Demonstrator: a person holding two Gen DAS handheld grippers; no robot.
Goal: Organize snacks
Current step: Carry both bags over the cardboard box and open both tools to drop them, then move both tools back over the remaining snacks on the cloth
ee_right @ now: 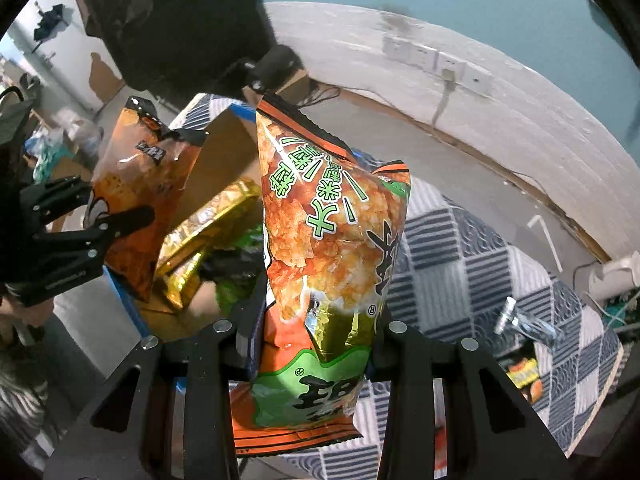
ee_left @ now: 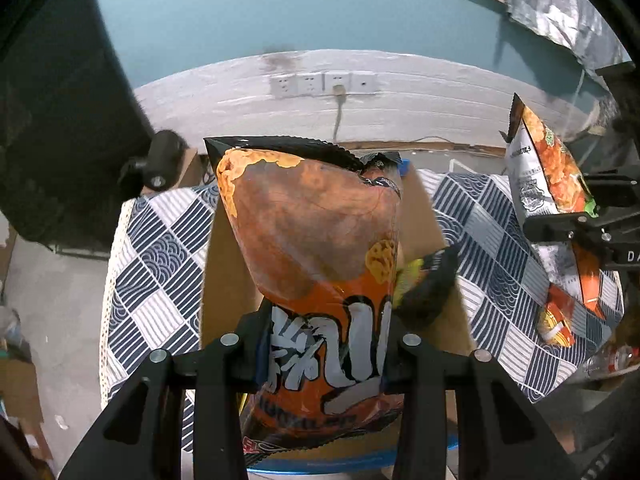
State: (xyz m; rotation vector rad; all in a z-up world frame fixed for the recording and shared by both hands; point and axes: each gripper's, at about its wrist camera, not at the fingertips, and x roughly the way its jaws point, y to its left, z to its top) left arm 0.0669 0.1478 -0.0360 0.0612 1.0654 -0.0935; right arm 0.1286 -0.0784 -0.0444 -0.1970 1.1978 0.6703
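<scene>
My left gripper (ee_left: pixel 326 356) is clamped on the lower part of an orange snack bag (ee_left: pixel 316 248), its black fingers pressing the glossy foil from both sides. The bag is puffed and pillow-shaped, with a serrated black top seal, printed golden puffs and large white characters near the grip. It hangs above an open cardboard box (ee_left: pixel 224 280) with plain brown walls; the box sits on a tablecloth (ee_left: pixel 160 280) of navy and white squares carrying stripe and wave patterns.

My right gripper (ee_right: pixel 316 344) is closed tight on a second bag, the orange-and-green snack bag (ee_right: pixel 332 248). Its film is shiny and creased, showing crisp rice-cracker pieces and green-outlined characters, with a zigzag-cut top edge. It is held off the table, just right of the box.

From the right wrist view, inside the box (ee_right: pixel 224 148) lies a crinkled gold foil packet (ee_right: pixel 204 236), with something dark and green beside it, too blurred to identify. A clear, shiny item (ee_right: pixel 528 324) rests on the cloth at right. Behind the table runs a pale rough wall with a row of white sockets (ee_left: pixel 322 85).
</scene>
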